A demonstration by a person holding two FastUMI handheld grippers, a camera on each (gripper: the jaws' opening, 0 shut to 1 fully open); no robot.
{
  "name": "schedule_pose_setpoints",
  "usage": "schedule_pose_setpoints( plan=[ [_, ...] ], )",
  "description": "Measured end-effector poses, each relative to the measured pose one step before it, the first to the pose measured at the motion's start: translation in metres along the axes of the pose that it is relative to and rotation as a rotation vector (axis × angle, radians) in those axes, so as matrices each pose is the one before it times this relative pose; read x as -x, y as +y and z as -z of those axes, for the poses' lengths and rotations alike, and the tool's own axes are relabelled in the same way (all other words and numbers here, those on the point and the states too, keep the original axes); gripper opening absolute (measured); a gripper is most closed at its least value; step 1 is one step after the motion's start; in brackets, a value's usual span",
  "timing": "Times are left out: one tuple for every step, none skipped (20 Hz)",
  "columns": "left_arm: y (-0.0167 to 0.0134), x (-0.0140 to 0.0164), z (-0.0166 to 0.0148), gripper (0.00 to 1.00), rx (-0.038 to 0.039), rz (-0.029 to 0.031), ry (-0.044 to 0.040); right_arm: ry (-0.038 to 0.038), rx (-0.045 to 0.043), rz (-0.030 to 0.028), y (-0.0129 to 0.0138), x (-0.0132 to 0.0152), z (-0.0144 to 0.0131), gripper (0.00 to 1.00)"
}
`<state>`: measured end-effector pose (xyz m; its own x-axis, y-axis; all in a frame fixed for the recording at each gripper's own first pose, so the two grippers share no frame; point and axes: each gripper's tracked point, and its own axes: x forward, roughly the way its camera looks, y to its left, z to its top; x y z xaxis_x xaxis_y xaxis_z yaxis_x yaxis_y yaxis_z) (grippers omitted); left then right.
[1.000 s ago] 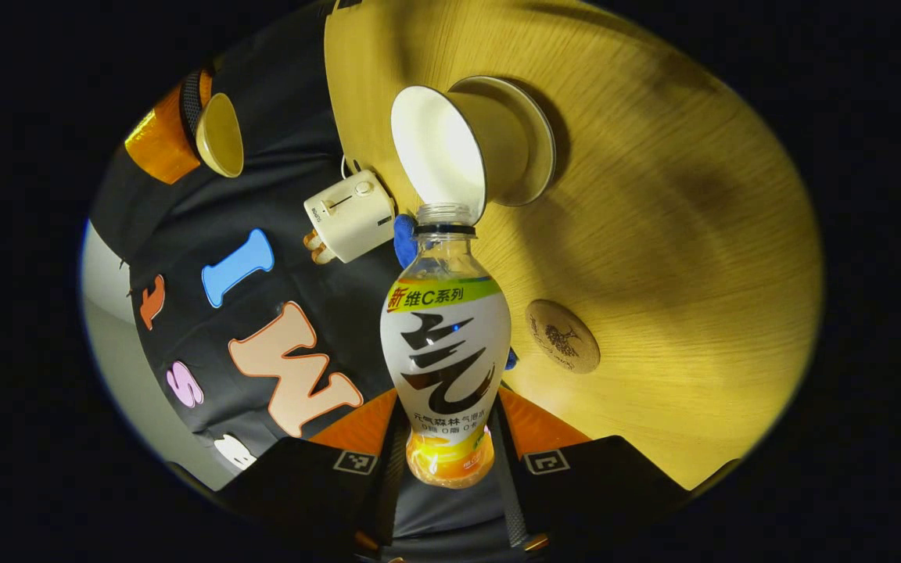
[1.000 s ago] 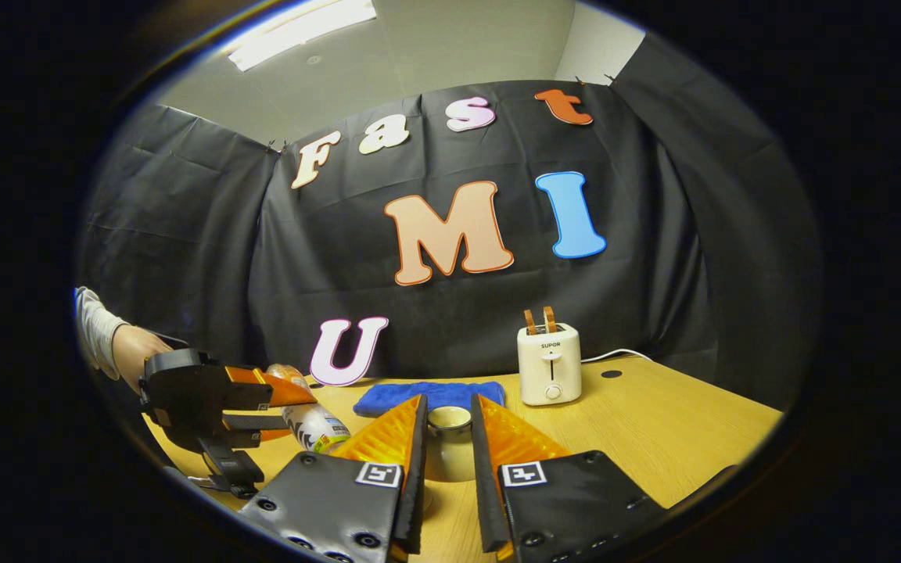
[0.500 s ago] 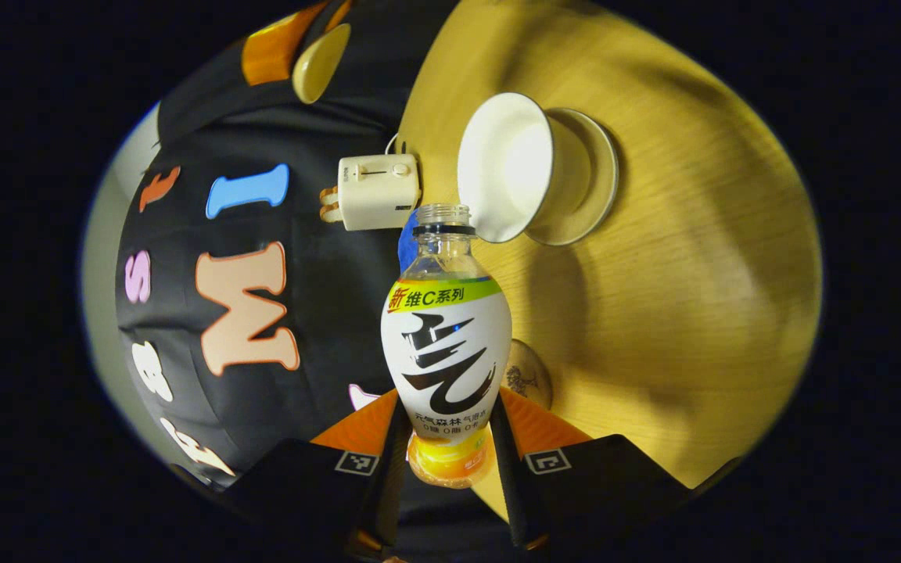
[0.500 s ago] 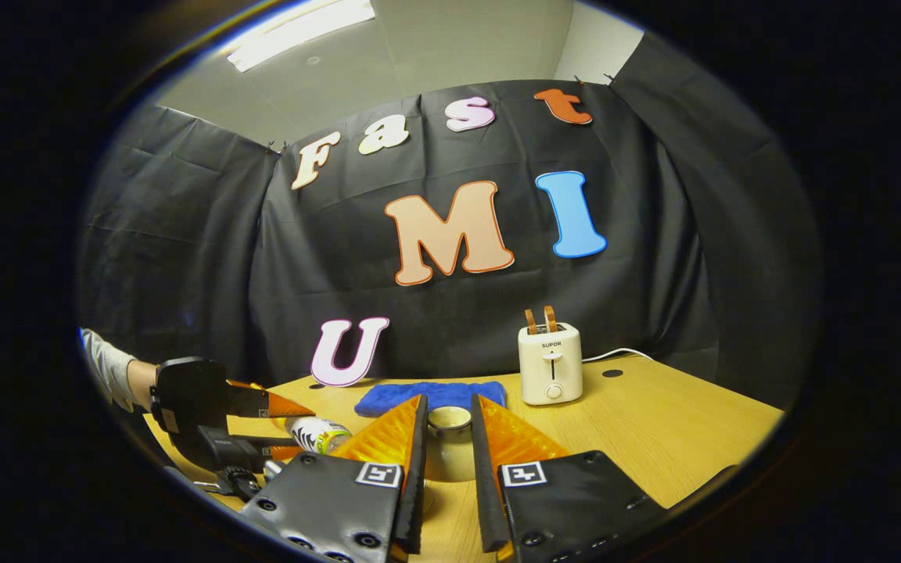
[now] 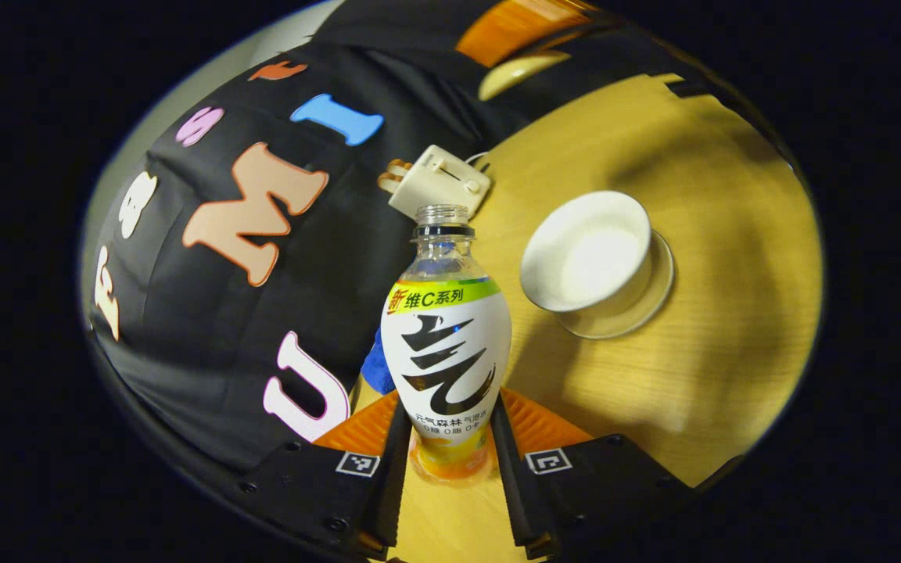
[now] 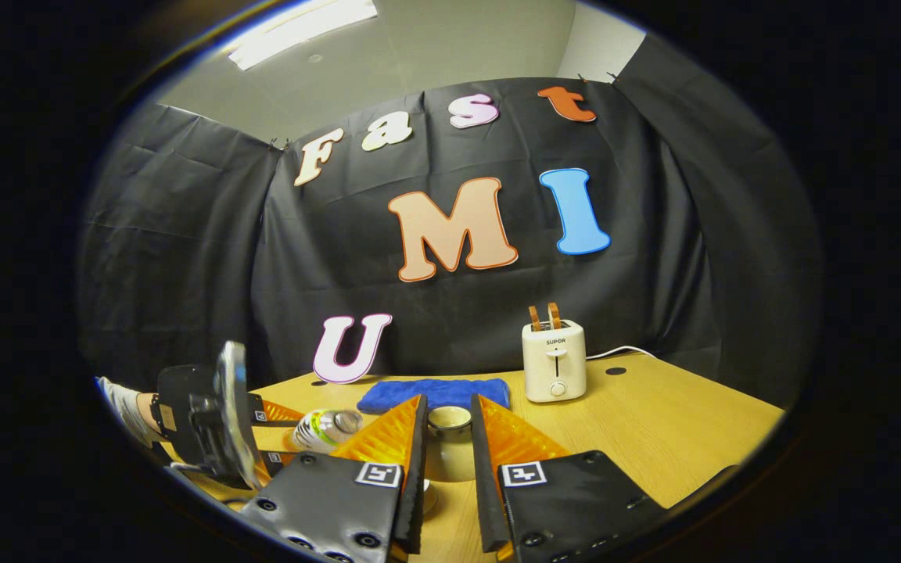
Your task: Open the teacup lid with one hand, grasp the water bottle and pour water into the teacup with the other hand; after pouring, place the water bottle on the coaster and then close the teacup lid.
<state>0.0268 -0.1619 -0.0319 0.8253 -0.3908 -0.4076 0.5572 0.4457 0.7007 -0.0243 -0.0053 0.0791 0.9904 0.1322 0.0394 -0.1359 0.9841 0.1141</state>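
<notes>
My left gripper (image 5: 446, 403) is shut on the base of an uncapped plastic bottle (image 5: 446, 344) with a white label and a little orange liquid at its bottom. Its mouth points forward along the fingers, left of the white teacup (image 5: 587, 254) and apart from it. The lidless cup sits on its saucer (image 5: 638, 309) on the wooden table. In the right gripper view my right gripper (image 6: 448, 403) is shut on the cream teacup lid (image 6: 449, 438), held above the table. The left gripper (image 6: 208, 422) shows at the far left there, with the bottle (image 6: 325, 428) lying almost level. The lid (image 5: 517, 66) also appears high in the left gripper view.
A cream toaster (image 6: 554, 361) with its cord stands at the back of the table (image 6: 669, 414), against the black cloth wall. A folded blue cloth (image 6: 435, 393) lies left of it. A sleeve and hand (image 6: 126, 403) hold the left gripper.
The left gripper has rolled and drawn back with the bottle, so the mouth has left the cup's rim and the cup now sits off to the right. The right gripper barely moved.
</notes>
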Motion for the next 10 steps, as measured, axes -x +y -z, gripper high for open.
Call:
schedule_pose_setpoints(
  plan=[
    [0.00640, 0.00286, -0.00181, 0.53, 0.05754, -0.00780, -0.01183, -0.00014, -0.00097, -0.00011, 0.00018, -0.00043, -0.00072, 0.33],
    [0.00419, 0.00519, -0.00132, 0.52, 0.05962, 0.00049, -0.01274, -0.00120, -0.00018, 0.00007, -0.00016, 0.00080, 0.00036, 0.33],
    [0.00353, 0.00077, -0.00227, 0.50, 0.06437, -0.00106, -0.01254, -0.00002, 0.00016, 0.00005, -0.00007, -0.00021, 0.00014, 0.31],
    [0.00251, 0.00076, -0.00343, 0.52, 0.05573, 0.00052, -0.01865, -0.00110, -0.00008, -0.00054, -0.00033, -0.00072, -0.00010, 0.33],
    [0.00460, 0.00021, -0.00243, 0.50, 0.05371, -0.00646, -0.01491, -0.00051, -0.00039, -0.00044, 0.00050, 0.00020, -0.00099, 0.33],
    [0.00416, -0.00182, -0.00103, 0.52, 0.04370, -0.00260, -0.00862, 0.00093, 0.00003, -0.00119, 0.00049, 0.00029, 0.00070, 0.32],
    [0.00332, -0.00037, -0.00001, 0.54, 0.04426, -0.00833, -0.00571, 0.00171, 0.00020, -0.00100, 0.00092, -0.00046, 0.00050, 0.31],
    [0.00443, 0.00033, -0.00008, 0.54, 0.04098, -0.01347, -0.01123, 0.00153, 0.00095, -0.00153, 0.00056, 0.00077, 0.00065, 0.31],
    [0.00381, -0.00338, -0.00155, 0.54, 0.03694, -0.00441, -0.00439, 0.00115, 0.00198, -0.00140, 0.00114, -0.00049, 0.00023, 0.31],
    [0.00377, -0.00151, 0.00041, 0.54, 0.04736, -0.00537, -0.01320, 0.00089, 0.00179, -0.00086, 0.00025, 0.00017, 0.00089, 0.31]
  ],
)
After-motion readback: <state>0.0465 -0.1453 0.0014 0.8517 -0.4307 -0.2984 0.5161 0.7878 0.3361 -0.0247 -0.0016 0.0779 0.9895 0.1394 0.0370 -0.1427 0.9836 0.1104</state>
